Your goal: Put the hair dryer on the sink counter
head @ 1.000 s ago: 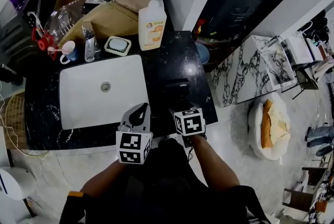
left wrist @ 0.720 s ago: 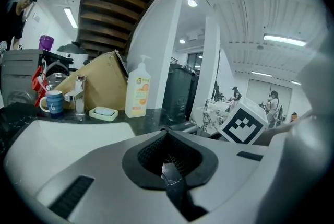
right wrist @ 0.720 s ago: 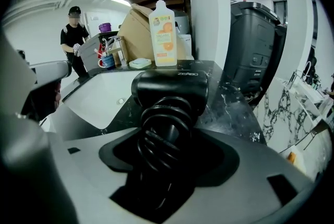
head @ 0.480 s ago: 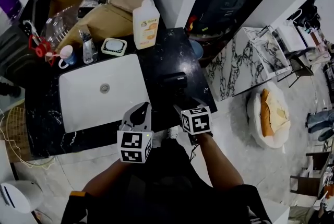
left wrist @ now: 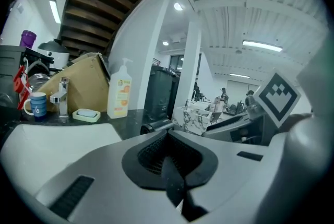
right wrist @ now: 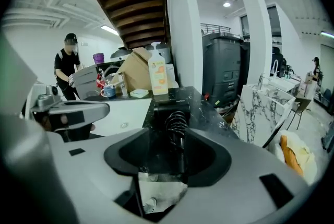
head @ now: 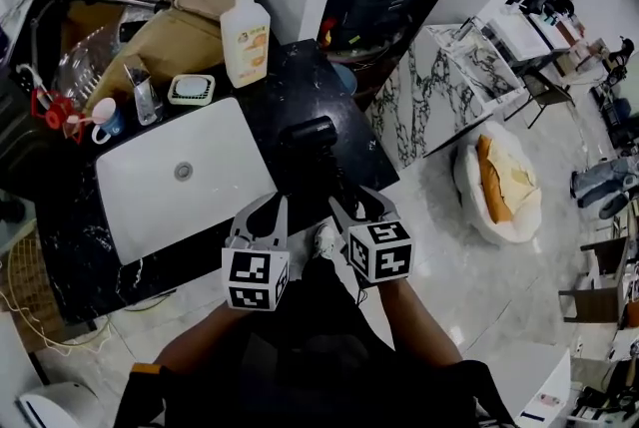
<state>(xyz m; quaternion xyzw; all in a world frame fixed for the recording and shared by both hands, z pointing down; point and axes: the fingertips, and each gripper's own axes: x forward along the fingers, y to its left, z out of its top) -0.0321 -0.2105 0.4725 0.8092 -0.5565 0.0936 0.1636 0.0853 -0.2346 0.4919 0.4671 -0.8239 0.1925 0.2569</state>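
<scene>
Glossy stone counter point(head: 305, 82), smooth white sink basin point(head: 150, 202), matt black plastic hair dryer point(head: 306, 137), cardboard box point(head: 178, 39)

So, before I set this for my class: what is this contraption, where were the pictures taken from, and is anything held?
No robot here: a person holds a two-jawed gripper in each hand. The overhead picture comes from a camera on the person's head; the other two from cameras riding on the grippers, looking along their jaws. Below is a black counter with a white sink, a soap bottle, a soap dish and a mug. The black hair dryer lies on the counter, right of the sink. The left gripper is shut on nothing. The right gripper's jaws are apart and closing, gripping nothing; the dryer's coiled cord shows through their gap.
</scene>
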